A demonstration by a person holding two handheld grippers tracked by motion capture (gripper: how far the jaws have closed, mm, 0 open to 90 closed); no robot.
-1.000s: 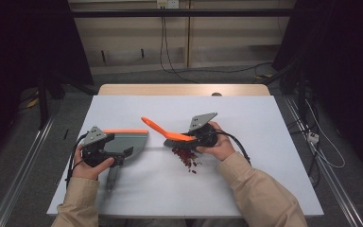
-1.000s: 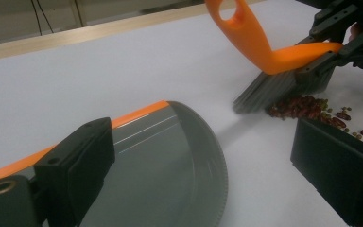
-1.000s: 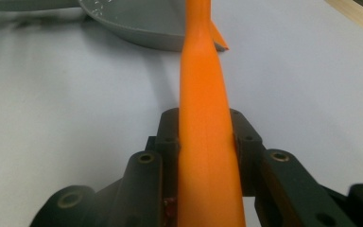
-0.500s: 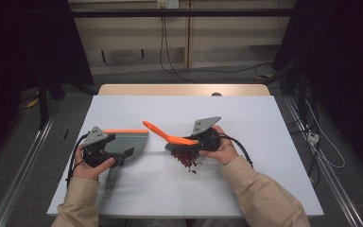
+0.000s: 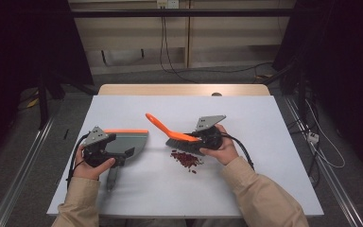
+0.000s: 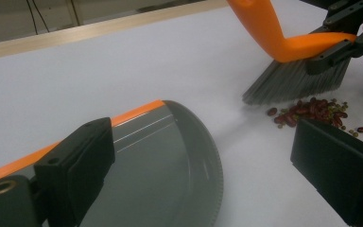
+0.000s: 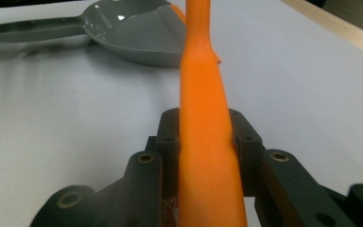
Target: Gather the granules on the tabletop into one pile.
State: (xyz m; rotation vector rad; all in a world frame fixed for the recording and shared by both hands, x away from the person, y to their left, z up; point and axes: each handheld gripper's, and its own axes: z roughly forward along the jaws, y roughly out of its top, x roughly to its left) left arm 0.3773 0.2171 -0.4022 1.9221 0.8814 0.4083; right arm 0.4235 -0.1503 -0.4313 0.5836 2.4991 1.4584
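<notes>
while right tool (image 5: pixel 196 139) clamped on brush (image 5: pixel 172 134), beans (image 5: pixel 187 158) on table, dustpan (image 5: pixel 125 142) empty, left tool (image 5: pixel 118 153) wide.

In the right gripper view the orange brush handle (image 7: pixel 207 118) runs off the top and bottom edges, hiding its bristles, and the dustpan (image 7: pixel 137 33) is cut by the top edge. In the left gripper view the left gripper (image 6: pixel 208 175) covers part of the dustpan, whose handle falls outside the bottom edge. From the high view, the beans (image 5: pixel 186 158) near the table's middle are too small to count.
</notes>
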